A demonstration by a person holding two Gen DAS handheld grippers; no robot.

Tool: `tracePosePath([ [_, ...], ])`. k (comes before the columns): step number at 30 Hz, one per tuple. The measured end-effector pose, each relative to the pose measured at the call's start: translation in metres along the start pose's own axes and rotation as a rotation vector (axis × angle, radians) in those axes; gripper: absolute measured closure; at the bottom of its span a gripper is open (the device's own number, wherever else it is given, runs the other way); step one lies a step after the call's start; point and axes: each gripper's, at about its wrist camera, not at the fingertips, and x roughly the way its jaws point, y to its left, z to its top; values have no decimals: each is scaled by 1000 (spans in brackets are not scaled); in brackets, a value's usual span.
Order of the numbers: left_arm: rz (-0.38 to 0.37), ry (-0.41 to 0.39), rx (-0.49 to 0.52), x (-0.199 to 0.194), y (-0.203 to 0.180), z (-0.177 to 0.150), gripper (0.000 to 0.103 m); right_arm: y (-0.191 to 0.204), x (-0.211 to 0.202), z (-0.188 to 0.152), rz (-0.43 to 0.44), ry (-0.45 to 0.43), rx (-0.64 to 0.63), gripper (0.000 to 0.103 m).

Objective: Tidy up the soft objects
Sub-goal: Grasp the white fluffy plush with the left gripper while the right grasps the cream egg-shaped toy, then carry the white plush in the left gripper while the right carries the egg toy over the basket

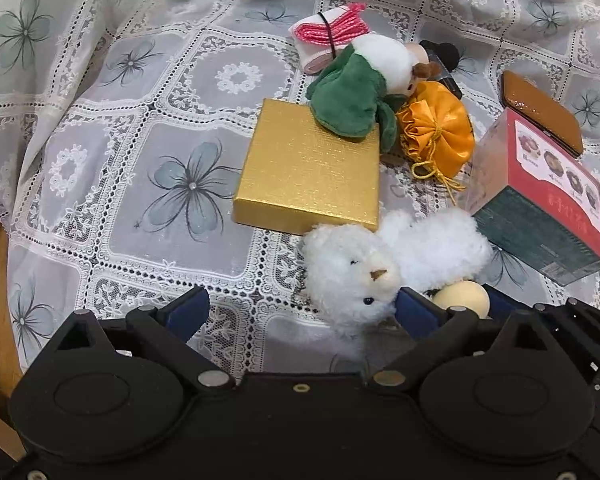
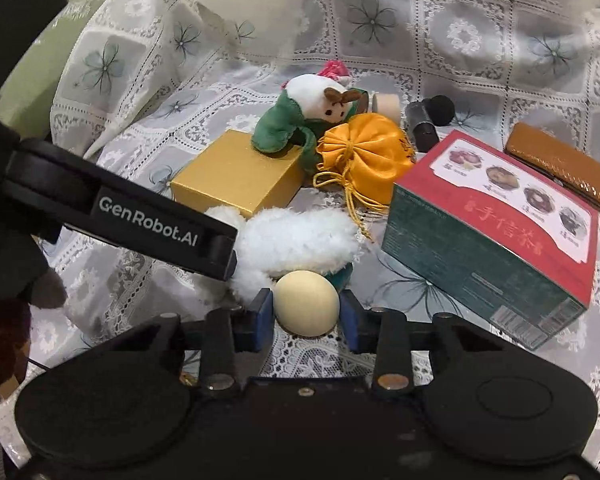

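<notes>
Right gripper (image 2: 306, 312) clamped on cream ball (image 2: 306, 304), low on the lace cloth (image 2: 380, 40) beside white bear (image 2: 296, 236). Ball likely light, squashy, round; grip across its middle. Left gripper (image 1: 300, 312) open around bear's head.

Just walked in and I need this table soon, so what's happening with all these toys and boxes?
A person is sorting soft things on the lace tablecloth with two hand-held claws. The right claw has closed on a cream egg-shaped ball beside the white plush bear. The left claw is open at the bear's head, not gripping it. The green plush doll leans on the gold box, beside the orange satin pouch.
</notes>
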Motion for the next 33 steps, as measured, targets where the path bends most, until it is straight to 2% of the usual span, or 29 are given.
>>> tracePosePath([
  [9,-52,1,-20,4,-7,4,7,-27,-31,-14,-135,-17,105,68],
  [15,-80,12,-40,15,-15,6,7,-37,-30,-25,-183,2,140,67],
  [19,-71,15,-47,21,-17,8,7,-35,-26,-24,-206,-7,132,58],
  [22,-86,4,-54,21,-17,8,14,-35,-24,-21,-201,-5,138,58],
  [24,-107,0,-55,20,-16,7,25,-36,-23,-20,-196,2,146,58],
  [25,-128,4,-54,20,-15,7,36,-37,-22,-20,-196,9,150,60],
  [26,-151,8,-56,20,-14,7,42,-37,-21,-20,-196,16,155,62],
  [27,-160,6,-57,18,-14,6,44,-39,-20,-21,-190,24,162,67],
  [33,-168,-17,-30,1,-15,-2,51,-42,-31,-23,-184,15,196,67],
])
